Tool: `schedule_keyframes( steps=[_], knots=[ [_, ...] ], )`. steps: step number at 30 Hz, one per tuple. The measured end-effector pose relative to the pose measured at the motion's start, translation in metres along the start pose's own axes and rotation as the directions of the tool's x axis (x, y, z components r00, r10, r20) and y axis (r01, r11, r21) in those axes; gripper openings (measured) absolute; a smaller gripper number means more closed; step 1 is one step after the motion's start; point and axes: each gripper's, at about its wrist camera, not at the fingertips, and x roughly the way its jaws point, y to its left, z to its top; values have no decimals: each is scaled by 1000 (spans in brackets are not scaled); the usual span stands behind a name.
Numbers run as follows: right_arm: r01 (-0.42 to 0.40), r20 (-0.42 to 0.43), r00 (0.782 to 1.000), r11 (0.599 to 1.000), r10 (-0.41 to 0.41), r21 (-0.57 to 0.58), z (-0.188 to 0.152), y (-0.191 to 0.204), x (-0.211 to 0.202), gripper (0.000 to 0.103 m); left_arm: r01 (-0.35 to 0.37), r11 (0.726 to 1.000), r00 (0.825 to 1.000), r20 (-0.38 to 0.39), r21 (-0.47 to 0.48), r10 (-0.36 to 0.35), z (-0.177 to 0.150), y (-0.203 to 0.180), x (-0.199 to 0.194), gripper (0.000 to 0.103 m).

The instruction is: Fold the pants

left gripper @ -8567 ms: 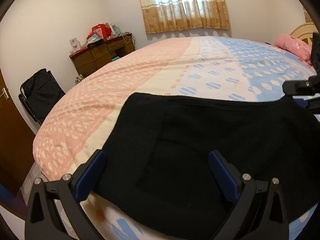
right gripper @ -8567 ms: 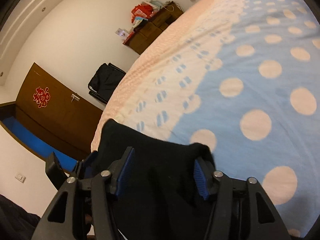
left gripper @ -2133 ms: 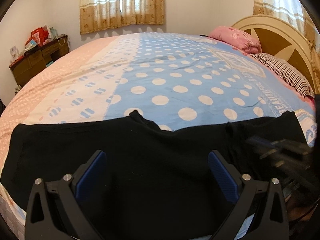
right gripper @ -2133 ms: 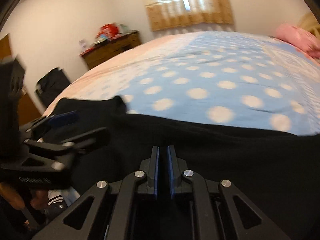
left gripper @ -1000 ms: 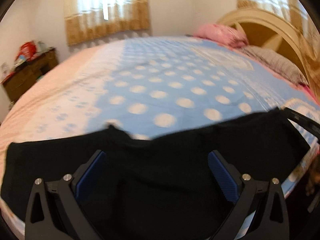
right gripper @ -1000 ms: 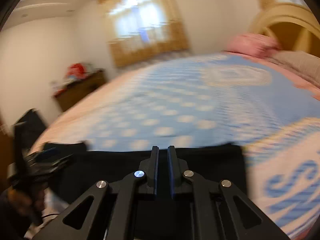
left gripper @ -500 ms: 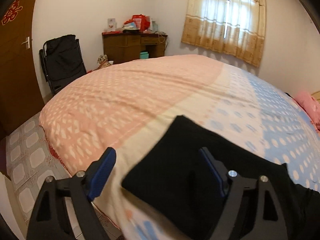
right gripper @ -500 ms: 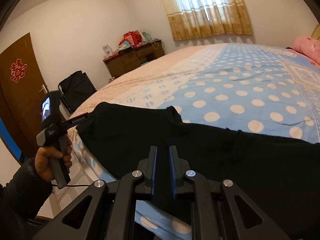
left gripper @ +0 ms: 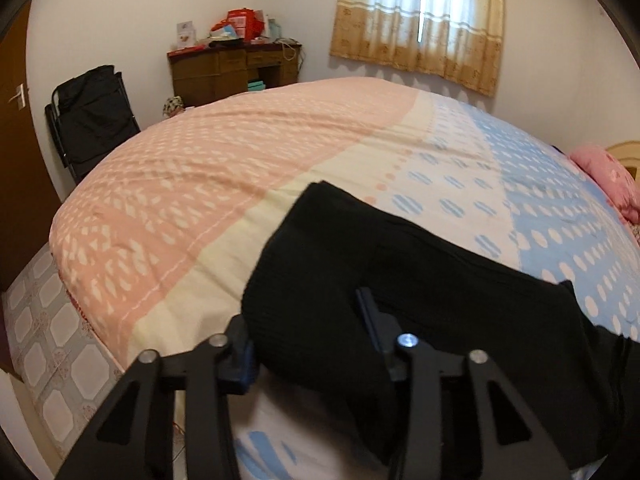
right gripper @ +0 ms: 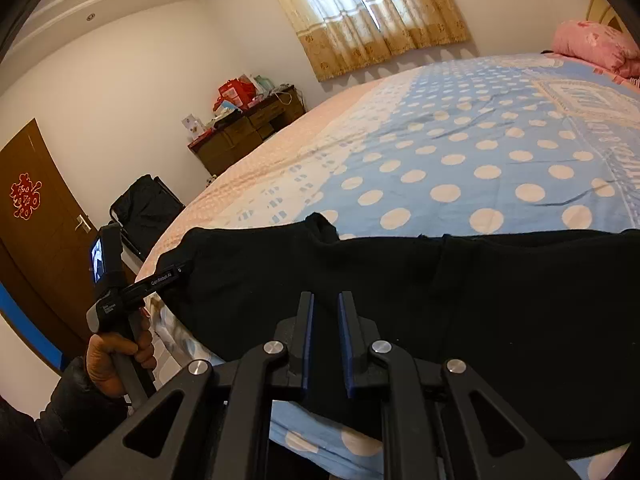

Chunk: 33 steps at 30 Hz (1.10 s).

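Black pants [left gripper: 440,300] lie stretched along the near edge of the bed [left gripper: 200,200]. My left gripper [left gripper: 300,312] is at their left end, its jaws closing. The cloth bulges between the fingers and the pads press on it. From the right wrist view, that gripper [right gripper: 176,272] bites the pants' [right gripper: 480,300] left end, with a person's hand [right gripper: 116,356] on its handle. My right gripper [right gripper: 325,298] hovers low over the pants' middle near the front edge. It is shut to a narrow slit, and I see no cloth pinched in it.
The bedspread [right gripper: 480,140] is pink on the left and blue with white dots on the right. A pink pillow [left gripper: 604,176] lies at the far right. A black folding chair [left gripper: 92,120], a cluttered wooden desk [left gripper: 232,68], a brown door [right gripper: 36,220] and tiled floor [left gripper: 48,320] lie left of the bed.
My left gripper has swung left to the pants' end and its wide jaws have narrowed onto the cloth. My right gripper has turned from the pants' right end toward the middle, staying shut.
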Motion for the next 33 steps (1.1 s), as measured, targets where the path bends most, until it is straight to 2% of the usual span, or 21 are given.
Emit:
schedule_keyframes(
  steps=[2,4,7,11,15,17,20,24,27,30,33],
  knots=[
    [6,15,1000,1000,-6,4,0,-1,-5,13,23,1000,1000,-3,-18,-23,1,3,0,36],
    [15,28,999,1000,-15,22,0,-5,-9,13,80,995,997,-15,-60,-81,3,9,-2,29],
    [29,48,998,998,-32,62,3,-15,-16,13,121,988,993,-5,-92,-122,7,11,-9,28],
    [80,100,991,990,-92,118,8,-37,-38,13,157,987,986,62,-20,-156,18,-12,-35,27],
    [140,138,976,971,-168,196,8,-67,-65,13,251,963,955,138,101,-264,30,-57,-73,27],
    [170,157,965,957,-210,237,5,-82,-84,13,309,936,930,154,168,-334,28,-85,-89,27],
    [210,180,946,935,-268,285,-1,-101,-111,13,405,872,880,143,275,-453,18,-133,-112,27],
    [250,196,925,910,-326,331,-12,-120,-139,13,530,746,800,56,403,-598,-10,-202,-133,27],
    [265,197,916,896,-349,356,-21,-129,-153,13,577,663,759,-12,477,-651,-35,-245,-139,27],
    [271,194,912,887,-361,374,-25,-134,-159,13,613,586,726,-83,530,-683,-63,-278,-140,27],
    [266,197,912,885,-359,381,-25,-136,-160,13,616,533,714,-125,580,-689,-87,-297,-140,27]
  ],
)
